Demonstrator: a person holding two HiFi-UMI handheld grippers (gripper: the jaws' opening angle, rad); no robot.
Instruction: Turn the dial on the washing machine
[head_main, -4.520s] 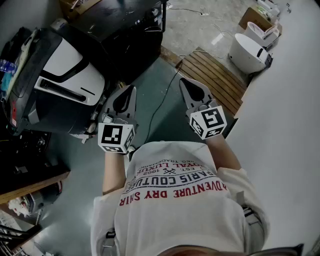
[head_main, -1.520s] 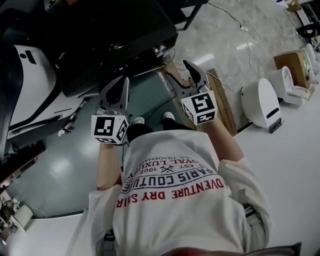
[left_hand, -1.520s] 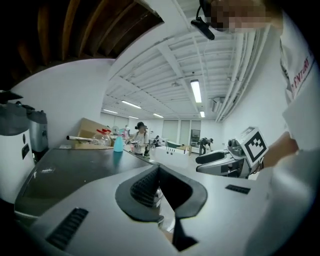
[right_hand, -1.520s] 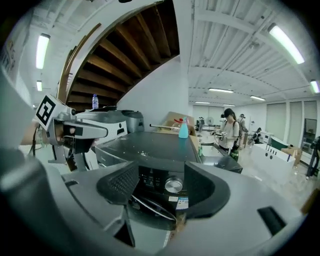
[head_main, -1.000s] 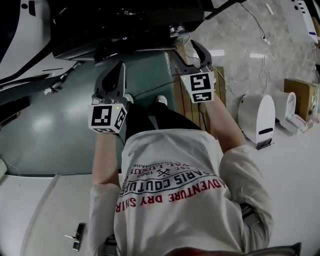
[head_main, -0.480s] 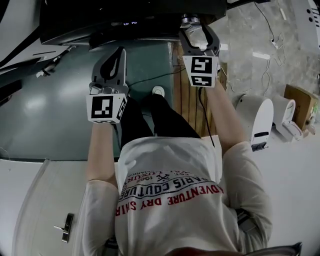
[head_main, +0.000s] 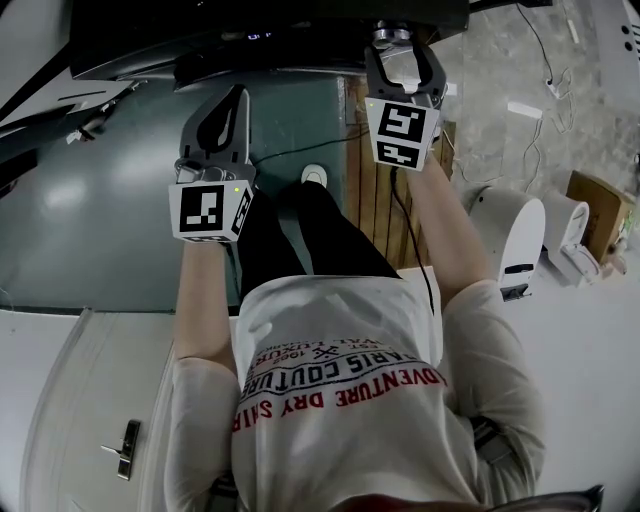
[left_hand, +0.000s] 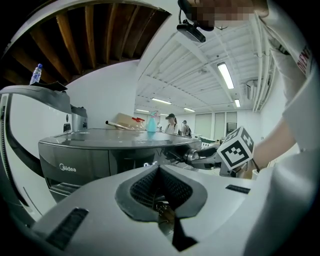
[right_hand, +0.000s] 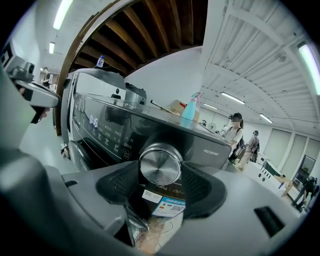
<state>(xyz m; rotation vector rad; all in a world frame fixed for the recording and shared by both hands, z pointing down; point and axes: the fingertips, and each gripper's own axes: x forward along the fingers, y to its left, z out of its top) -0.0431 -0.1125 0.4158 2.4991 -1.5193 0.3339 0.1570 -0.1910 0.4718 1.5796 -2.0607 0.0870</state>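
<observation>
The dark grey washing machine (head_main: 250, 30) fills the top of the head view, its front panel (right_hand: 110, 125) facing me. Its round silver dial (head_main: 392, 35) (right_hand: 160, 164) sits at the panel's right end. My right gripper (head_main: 400, 55) (right_hand: 160, 167) reaches straight onto the dial, one jaw on each side, the pads against its rim. My left gripper (head_main: 225, 105) (left_hand: 159, 167) hangs shut and empty to the left, short of the machine's front. From the left gripper view I see the right gripper (left_hand: 202, 157) at the dial (left_hand: 189, 156).
A wooden pallet (head_main: 375, 180) and a cable (head_main: 300, 150) lie on the green floor under my arms. White appliances (head_main: 510, 235) and a cardboard box (head_main: 595, 210) stand at the right. A spray bottle (right_hand: 189, 115) stands on the machine's top. People (right_hand: 235, 132) stand far behind.
The person has turned and stepped up to the washing machine. My right gripper opened, rose to the dial and now sits around it. The left gripper stayed shut.
</observation>
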